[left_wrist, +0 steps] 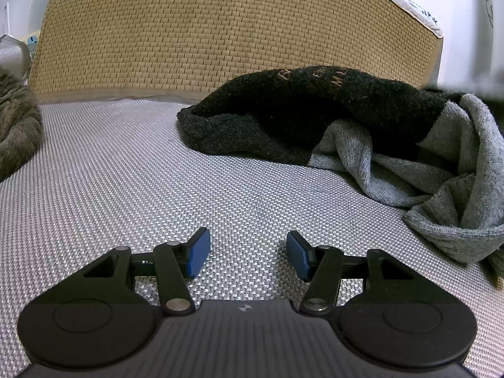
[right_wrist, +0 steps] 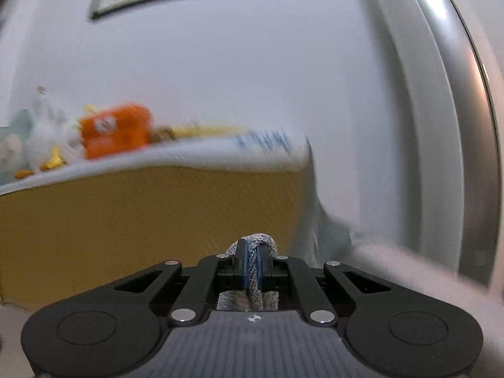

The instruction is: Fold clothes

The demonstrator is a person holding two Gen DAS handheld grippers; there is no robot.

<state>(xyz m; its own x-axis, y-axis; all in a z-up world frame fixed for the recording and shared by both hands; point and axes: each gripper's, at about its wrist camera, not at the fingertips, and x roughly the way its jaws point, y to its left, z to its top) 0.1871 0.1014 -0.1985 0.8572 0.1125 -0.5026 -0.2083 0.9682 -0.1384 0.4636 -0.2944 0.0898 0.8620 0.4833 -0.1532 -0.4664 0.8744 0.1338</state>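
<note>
A crumpled knit sweater (left_wrist: 346, 132), black, charcoal and pale grey, lies in a heap at the right side of the silvery woven mat (left_wrist: 126, 173), near the rattan headboard (left_wrist: 189, 31). The left gripper (left_wrist: 248, 253) hovers released over bare mat. The right gripper (right_wrist: 252, 267) is clenched on a grey ribbed fold (right_wrist: 252, 264).

Soft, even indoor light is filling both views. The left wrist picture is staying sharp, edges bowing under fisheye distortion. The right wrist picture is smearing with motion blur (only the right gripper (right_wrist: 252, 271) is reading crisp), glare streaking the metal frame (right_wrist: 447, 100).
</note>
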